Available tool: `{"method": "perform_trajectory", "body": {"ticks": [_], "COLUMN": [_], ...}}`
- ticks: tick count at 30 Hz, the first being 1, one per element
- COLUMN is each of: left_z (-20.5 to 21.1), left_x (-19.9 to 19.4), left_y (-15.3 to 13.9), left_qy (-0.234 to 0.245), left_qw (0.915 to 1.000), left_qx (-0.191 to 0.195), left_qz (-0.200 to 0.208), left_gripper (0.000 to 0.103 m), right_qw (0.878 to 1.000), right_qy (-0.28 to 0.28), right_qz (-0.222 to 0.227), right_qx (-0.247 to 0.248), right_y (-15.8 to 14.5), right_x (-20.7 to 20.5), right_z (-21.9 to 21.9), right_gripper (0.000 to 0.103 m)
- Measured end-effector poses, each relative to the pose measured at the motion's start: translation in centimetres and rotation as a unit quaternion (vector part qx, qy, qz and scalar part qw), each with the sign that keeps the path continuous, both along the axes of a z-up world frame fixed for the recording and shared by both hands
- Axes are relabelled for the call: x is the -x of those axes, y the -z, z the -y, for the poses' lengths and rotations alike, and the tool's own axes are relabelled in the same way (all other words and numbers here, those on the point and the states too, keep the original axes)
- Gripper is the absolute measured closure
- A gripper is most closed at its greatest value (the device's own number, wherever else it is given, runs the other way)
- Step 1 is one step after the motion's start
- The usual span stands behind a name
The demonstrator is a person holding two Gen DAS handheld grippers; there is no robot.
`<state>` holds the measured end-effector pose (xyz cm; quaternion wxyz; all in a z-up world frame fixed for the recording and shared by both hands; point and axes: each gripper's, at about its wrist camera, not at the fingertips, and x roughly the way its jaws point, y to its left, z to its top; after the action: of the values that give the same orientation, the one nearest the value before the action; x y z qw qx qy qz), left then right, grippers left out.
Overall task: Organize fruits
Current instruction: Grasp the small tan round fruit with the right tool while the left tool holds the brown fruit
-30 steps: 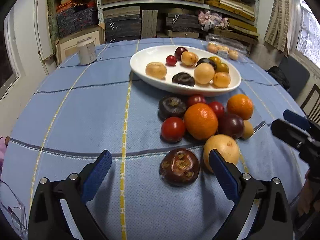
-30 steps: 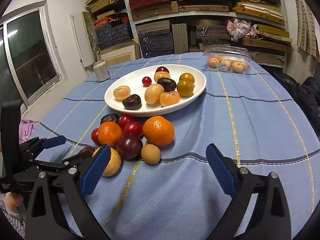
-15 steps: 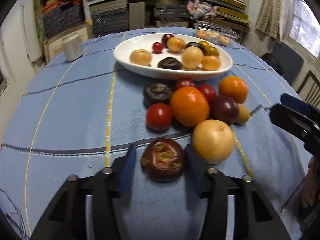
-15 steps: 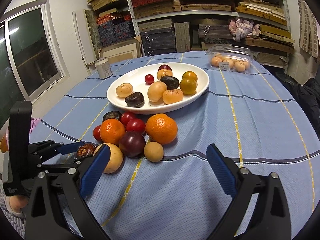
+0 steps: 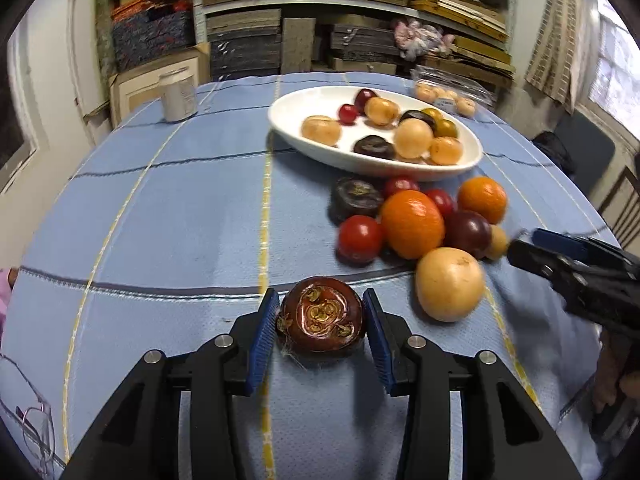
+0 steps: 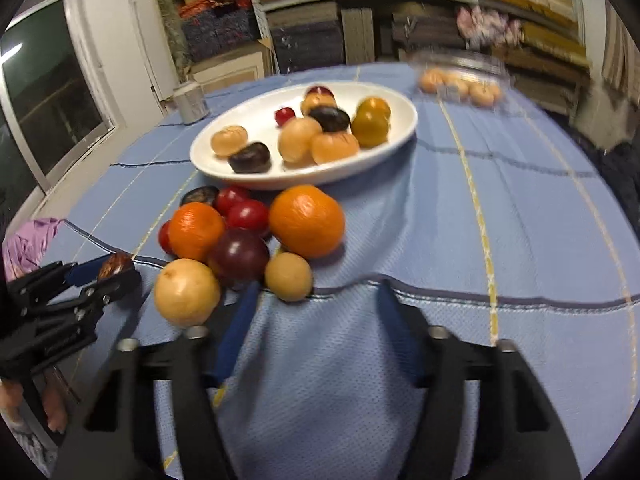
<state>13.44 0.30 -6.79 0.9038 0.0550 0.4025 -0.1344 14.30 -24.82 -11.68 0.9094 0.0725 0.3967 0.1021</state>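
Observation:
My left gripper (image 5: 320, 312) is shut on a dark brown mangosteen (image 5: 321, 320), held between its blue pads near the table's front. It also shows in the right wrist view (image 6: 116, 266). A pile of loose fruit lies ahead: a pale yellow fruit (image 5: 450, 284), a big orange (image 5: 412, 224), a red tomato (image 5: 360, 238), a dark plum (image 5: 468, 232). A white oval plate (image 5: 288, 114) behind holds several fruits. My right gripper (image 6: 316, 300) is open and empty, just in front of a small tan fruit (image 6: 288, 276) and an orange (image 6: 307, 221).
A blue striped cloth (image 5: 180, 208) covers the round table. A white can (image 5: 178, 96) stands at the back left. A clear box of small fruits (image 5: 448, 92) sits behind the plate. Shelves of stacked boxes line the wall.
My left gripper has closed from wide open onto the mangosteen. My right gripper has moved forward toward the fruit pile and its fingers have narrowed, still open.

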Motion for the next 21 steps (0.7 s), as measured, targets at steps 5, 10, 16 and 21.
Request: {"method": "perform_trajectory", "body": {"ticks": [5, 10, 16, 21], "left_z": [0.4, 0.4, 0.8, 0.6], "left_x": [0.2, 0.0, 0.0, -0.1], "left_y": [0.0, 0.2, 0.4, 0.5], "left_qy": [0.012, 0.016, 0.021, 0.019], "left_qw": [0.9999, 0.9998, 0.9997, 0.9996], "left_qx": [0.005, 0.011, 0.006, 0.009], "left_qz": [-0.002, -0.009, -0.013, -0.016], "left_gripper": [0.06, 0.06, 0.06, 0.06], "right_qw": [1.0, 0.999, 0.994, 0.997], "right_qy": [-0.014, -0.027, -0.037, -0.048], "right_qz": [0.011, 0.014, 0.074, 0.045], "right_qx": [0.018, 0.041, 0.077, 0.047], "right_y": [-0.2, -0.1, -1.8, -1.2], "right_x": [-0.3, -0.7, 0.2, -0.5], "right_z": [-1.0, -2.1, -2.7, -2.0], "right_gripper": [0.051, 0.055, 0.062, 0.063]}}
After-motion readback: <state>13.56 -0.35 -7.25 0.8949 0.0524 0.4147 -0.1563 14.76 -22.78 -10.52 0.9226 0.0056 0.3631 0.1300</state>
